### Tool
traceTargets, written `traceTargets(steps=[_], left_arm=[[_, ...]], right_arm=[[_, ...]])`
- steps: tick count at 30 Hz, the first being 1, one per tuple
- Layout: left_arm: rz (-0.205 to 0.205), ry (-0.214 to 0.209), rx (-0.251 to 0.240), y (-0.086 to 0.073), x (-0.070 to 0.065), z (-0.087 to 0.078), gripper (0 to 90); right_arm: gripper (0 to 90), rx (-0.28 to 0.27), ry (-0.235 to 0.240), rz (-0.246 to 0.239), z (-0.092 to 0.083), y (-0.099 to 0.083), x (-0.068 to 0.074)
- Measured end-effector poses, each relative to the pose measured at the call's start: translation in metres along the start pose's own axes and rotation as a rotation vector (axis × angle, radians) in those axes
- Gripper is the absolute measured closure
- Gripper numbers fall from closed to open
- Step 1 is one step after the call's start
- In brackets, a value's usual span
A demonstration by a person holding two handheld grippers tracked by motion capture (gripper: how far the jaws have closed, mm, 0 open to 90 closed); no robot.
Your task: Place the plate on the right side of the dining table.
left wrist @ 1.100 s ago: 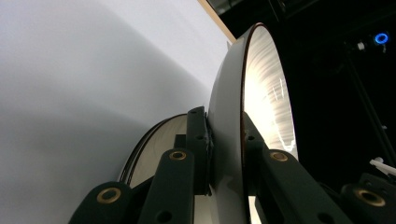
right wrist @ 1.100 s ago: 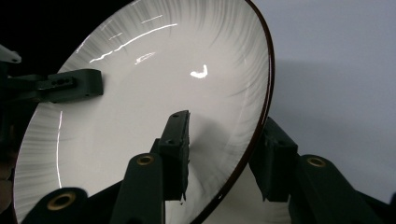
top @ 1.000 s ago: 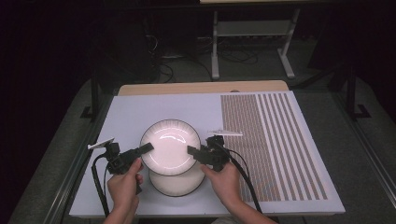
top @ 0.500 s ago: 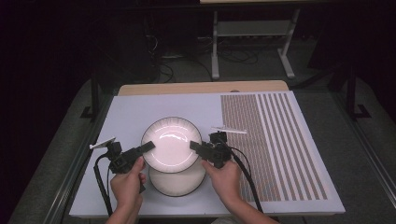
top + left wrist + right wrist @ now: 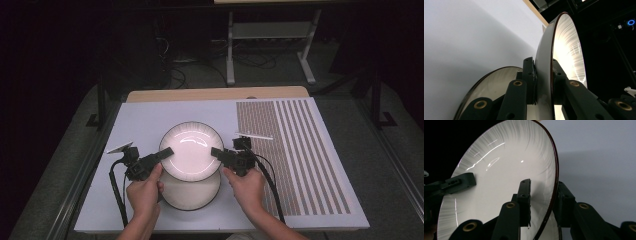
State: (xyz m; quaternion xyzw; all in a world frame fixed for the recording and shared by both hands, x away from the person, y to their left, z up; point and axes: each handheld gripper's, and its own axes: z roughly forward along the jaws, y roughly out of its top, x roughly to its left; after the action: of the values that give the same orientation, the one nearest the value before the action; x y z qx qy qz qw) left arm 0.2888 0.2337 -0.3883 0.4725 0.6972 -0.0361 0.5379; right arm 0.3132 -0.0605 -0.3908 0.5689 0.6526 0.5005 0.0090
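A white plate with a dark rim (image 5: 191, 150) is held above the table by both grippers. My left gripper (image 5: 167, 152) is shut on its left rim, and my right gripper (image 5: 216, 151) is shut on its right rim. In the left gripper view the jaws clamp the plate's edge (image 5: 543, 82), with the ribbed face (image 5: 567, 50) to the right. In the right gripper view the jaws pinch the rim (image 5: 542, 202), and the left gripper (image 5: 456, 182) bites the far side. A second, matching plate (image 5: 190, 196) lies flat on the mat underneath, partly covered (image 5: 491, 85).
A white mat (image 5: 145, 120) covers the table, with a brown striped panel (image 5: 300, 150) on its right half. A wooden table edge (image 5: 215, 93) runs along the back. Beyond it stands a metal frame (image 5: 270, 35) on a dark floor.
Both grippers have carried the upper plate a little to the right and away from the person, so more of the lower plate shows.
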Motion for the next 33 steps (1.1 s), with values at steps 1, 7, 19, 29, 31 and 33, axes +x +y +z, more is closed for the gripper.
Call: traceTargets(steps=[1, 7, 19, 29, 31, 33], left_arm=[[0.001, -0.002, -0.002, 0.0, -0.002, 0.002, 78.2], [0.001, -0.015, 0.008, 0.0, -0.008, 0.011, 78.2], [0.011, -0.024, 0.045, -0.007, -0.023, 0.035, 78.4], [0.031, -0.05, 0.082, -0.015, -0.04, 0.057, 78.3], [0.029, -0.055, 0.089, -0.017, -0.042, 0.061, 78.3], [0.028, -0.057, 0.093, -0.018, -0.044, 0.064, 78.2]], right_arm=[[69.5, -0.006, -0.004, 0.001, -0.001, 0.001, -0.001], [70.2, -0.03, -0.015, 0.016, -0.007, 0.005, -0.006], [70.9, -0.052, -0.043, 0.061, -0.021, 0.009, -0.025], [71.1, -0.078, -0.08, 0.087, -0.039, 0.015, -0.044], [71.2, -0.079, -0.087, 0.092, -0.043, 0.016, -0.048], [71.3, -0.08, -0.097, 0.095, -0.046, 0.016, -0.051]])
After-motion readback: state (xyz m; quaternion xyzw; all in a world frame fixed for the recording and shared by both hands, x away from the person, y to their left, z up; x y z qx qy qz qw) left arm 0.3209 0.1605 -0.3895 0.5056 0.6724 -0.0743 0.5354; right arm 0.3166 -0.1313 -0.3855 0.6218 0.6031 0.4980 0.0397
